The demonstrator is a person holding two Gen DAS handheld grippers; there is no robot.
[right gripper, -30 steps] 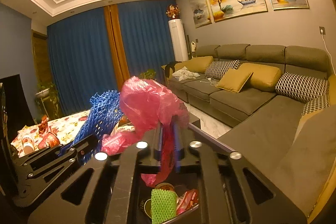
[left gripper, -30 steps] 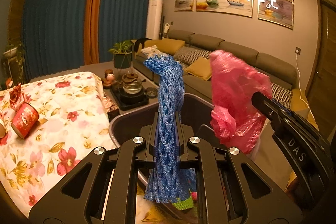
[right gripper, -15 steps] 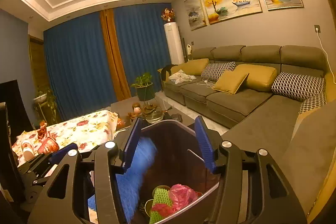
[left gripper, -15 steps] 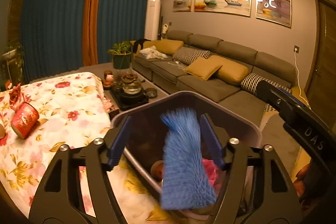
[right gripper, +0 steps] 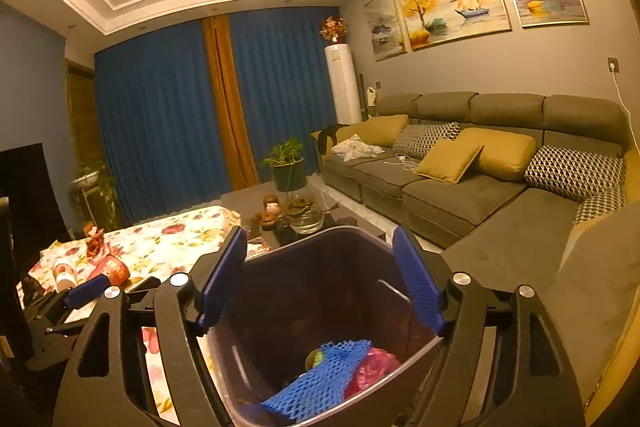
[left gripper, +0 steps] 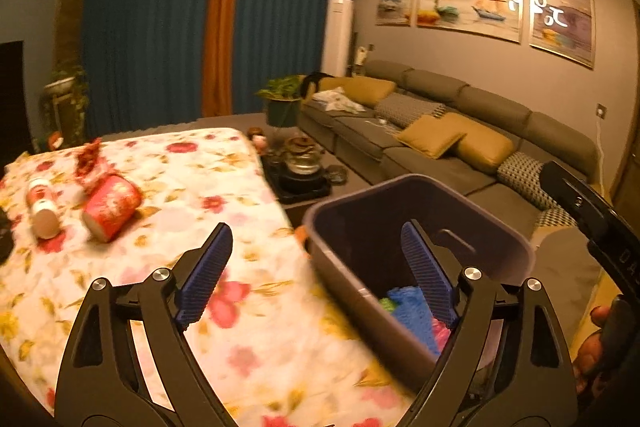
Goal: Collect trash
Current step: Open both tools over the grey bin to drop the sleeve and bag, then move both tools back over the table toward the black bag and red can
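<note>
both our tongs have just been spreading, nothing between them. the left gripper and right gripper hang by the bin, blue net inside. far left on the table, the red paper cup looks light and crushable; we'd pinch its rim gently.

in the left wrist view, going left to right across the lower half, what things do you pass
small tipped bottle → red paper cup on its side → glass teapot on the dark tray → grey trash bin holding the blue mesh → right claw at the edge
</note>
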